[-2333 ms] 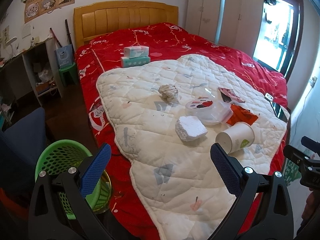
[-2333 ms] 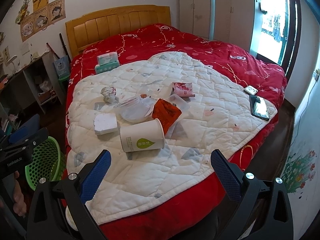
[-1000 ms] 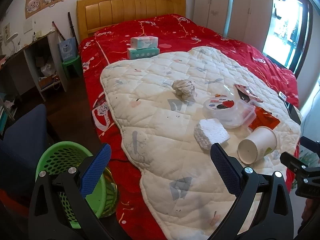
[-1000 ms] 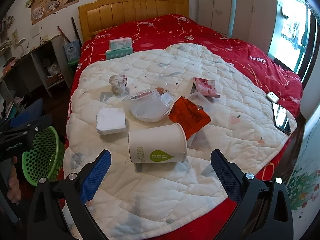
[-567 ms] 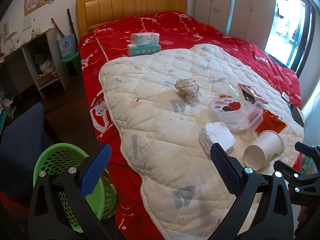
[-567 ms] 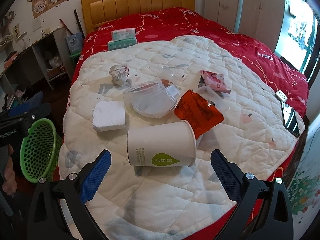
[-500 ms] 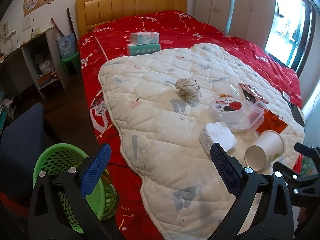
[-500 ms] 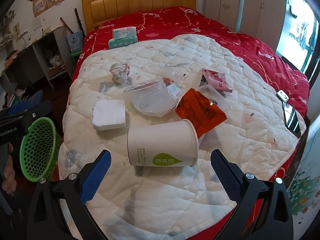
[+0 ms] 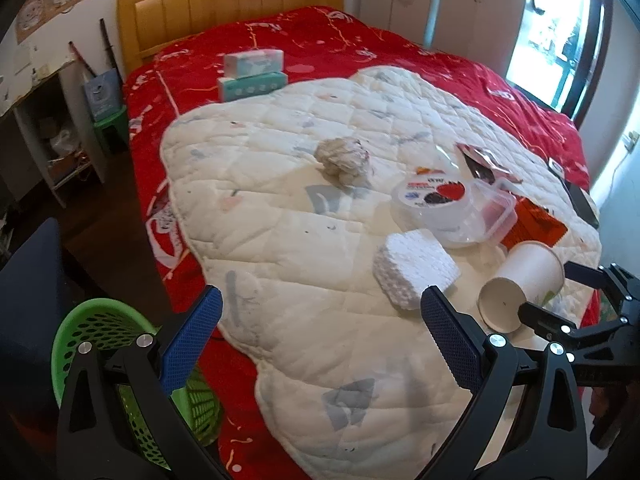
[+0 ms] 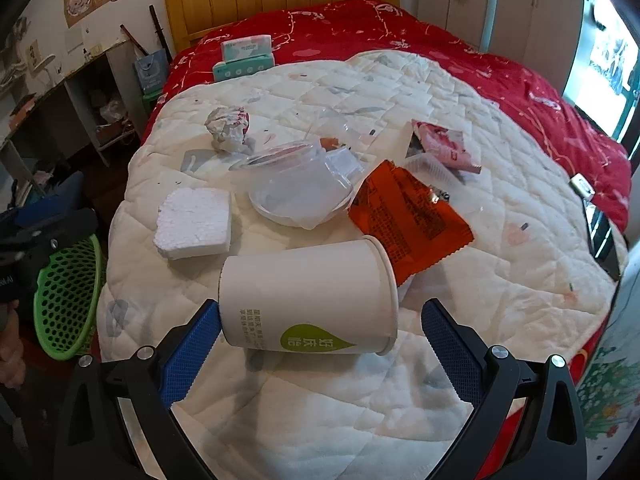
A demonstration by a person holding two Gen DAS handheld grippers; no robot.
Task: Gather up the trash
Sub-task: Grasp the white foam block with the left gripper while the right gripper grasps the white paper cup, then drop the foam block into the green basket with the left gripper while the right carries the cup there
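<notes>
On the quilt [image 10: 500, 264], the paper cup [image 10: 308, 300] lay sideways between the wide-open right gripper [image 10: 320, 344]; it could be crushed/rolled away if squeezed off-centre. Left gripper [image 9: 320, 340] was open too, w/ nothing held.

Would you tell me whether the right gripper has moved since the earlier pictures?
Yes. The right gripper has closed in on the paper cup, which now lies between its open fingers.
</notes>
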